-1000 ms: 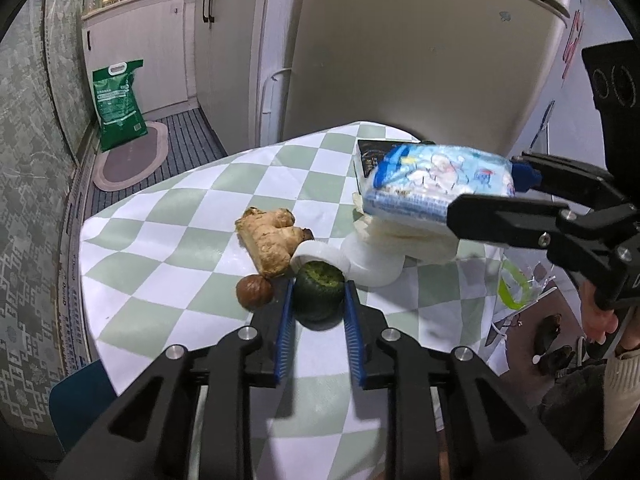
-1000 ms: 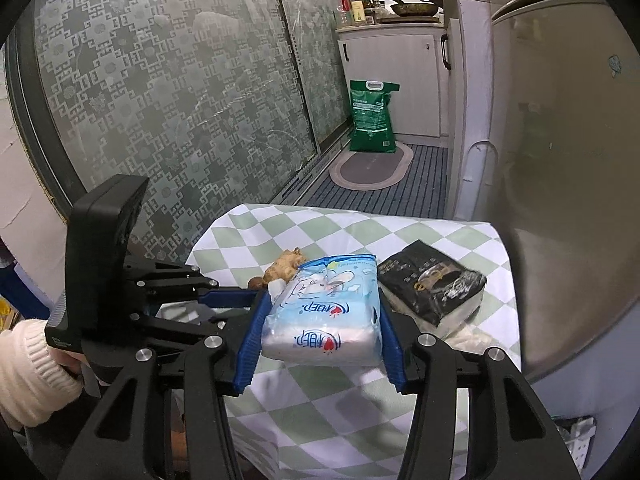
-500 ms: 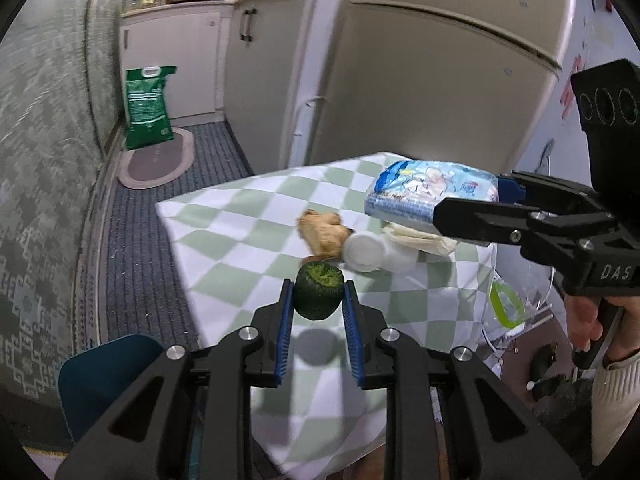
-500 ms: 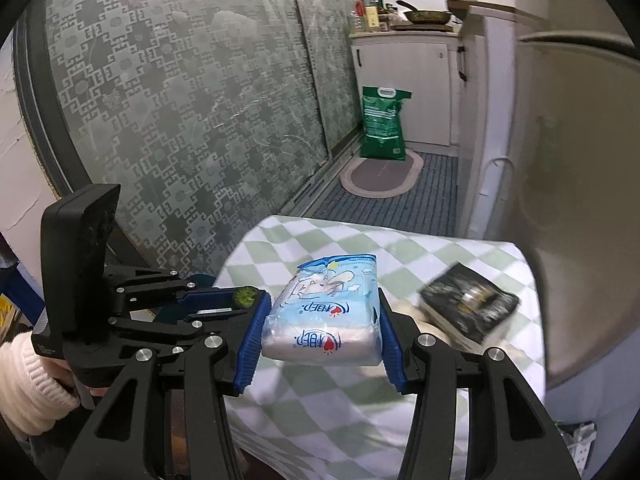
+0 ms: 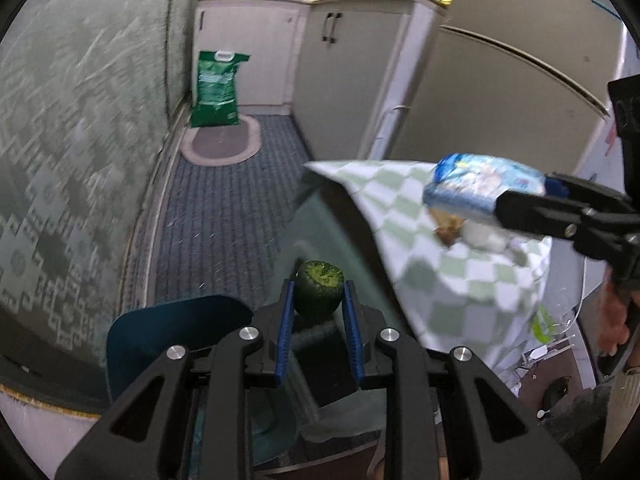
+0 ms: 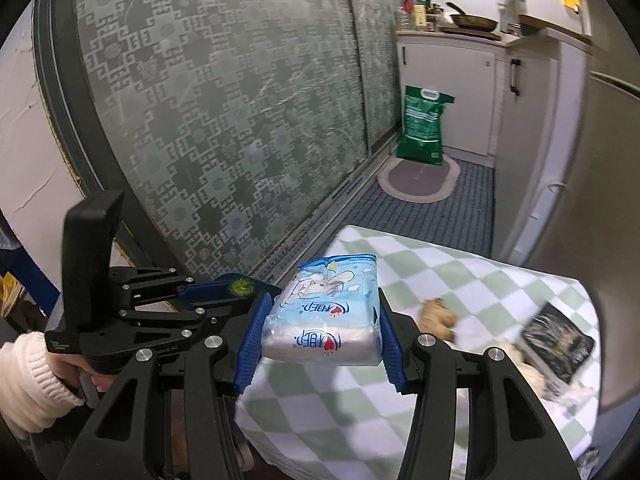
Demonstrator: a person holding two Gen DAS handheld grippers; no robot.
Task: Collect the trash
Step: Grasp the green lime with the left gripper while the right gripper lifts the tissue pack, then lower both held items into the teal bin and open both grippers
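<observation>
**Both grippers loaded, clear of the table edge**

A narrow kitchen with a patterned glass sliding door, blue striped floor mat and a green sack [image 5: 218,88] by the far cupboards frames a table under a green-and-white checked cloth [image 6: 472,280]. The left gripper [image 5: 319,304] is clamped on a round green fruit husk [image 5: 319,294], its blue pads pressing both sides, and hangs off the cloth's left edge above a dark blue bin [image 5: 160,340] on the floor. The right gripper [image 6: 320,328] is closed on a blue-and-white tissue pack [image 6: 324,316], held over the cloth's near-left corner. A ginger root [image 6: 438,316] and a black packet [image 6: 558,340] lie farther along the cloth toward its right edge.

The step in hand appears to be carrying the husk to the bin. Doing it well likely means bringing the pads squarely over the bin's opening before parting them, since the round husk could roll off the rim. The two grippers sit close together, so the right one is best kept steady and out of the way.
</observation>
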